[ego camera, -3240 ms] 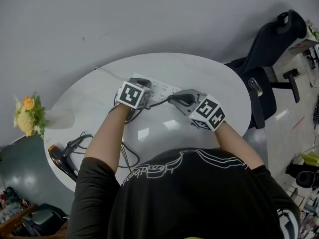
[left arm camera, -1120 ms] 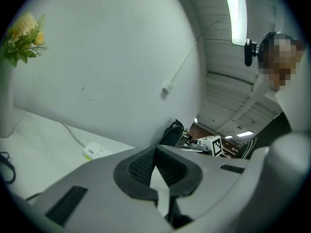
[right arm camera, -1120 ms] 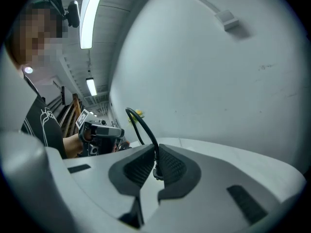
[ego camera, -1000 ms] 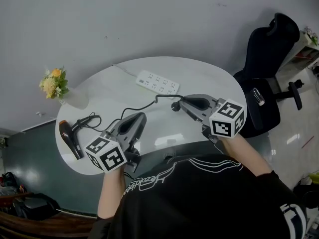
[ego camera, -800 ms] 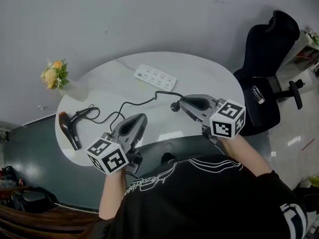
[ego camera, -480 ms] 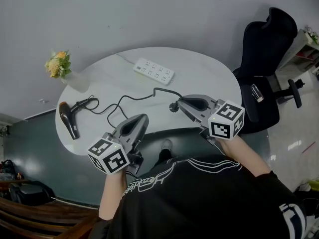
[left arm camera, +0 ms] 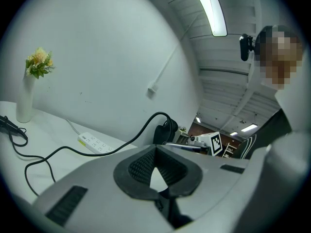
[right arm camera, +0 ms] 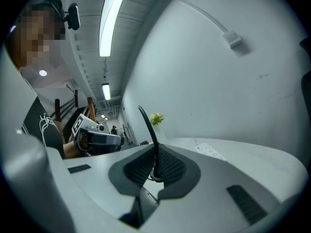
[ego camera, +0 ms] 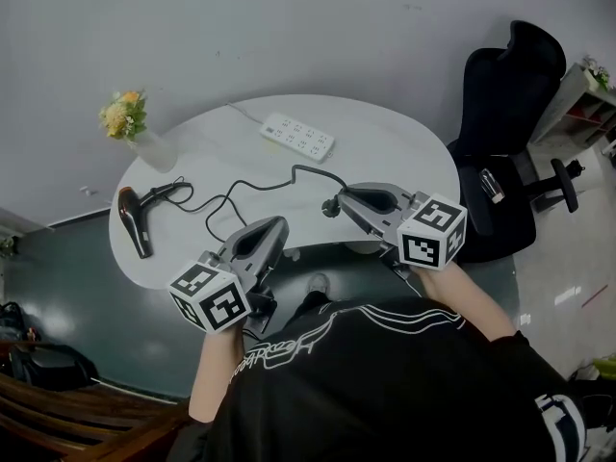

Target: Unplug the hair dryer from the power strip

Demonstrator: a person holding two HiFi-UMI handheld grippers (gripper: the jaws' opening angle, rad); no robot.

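- The right gripper (ego camera: 345, 203) hangs over the near edge of the tabletop (ego camera: 385, 147). Its fingers (right arm camera: 138, 169) are pressed together on the black plug (ego camera: 332, 207).
- In the right gripper view the black cord (right arm camera: 148, 125) rises straight up out of the narrow gap between the two ribbed pads.
- The plug is out of the power strip (ego camera: 298, 135) and well apart from it. The white strip lies flat near the far edge of the tabletop, its own white lead running off toward the wall.
- From the plug the cord loops leftward across the tabletop in loose bends to the hair dryer (ego camera: 132, 224).
- The hair dryer lies on its side at the left edge of the tabletop, dark, with an orange end.
- The left gripper (ego camera: 277, 225) is held near the near-left edge, beside the right one. Its fingers (left arm camera: 138, 166) are closed together with nothing between them.
- A vase of flowers (ego camera: 135, 128) stands upright at the far-left edge, beyond the hair dryer.
- A black office chair (ego camera: 505, 104) stands on the floor just off the right edge.
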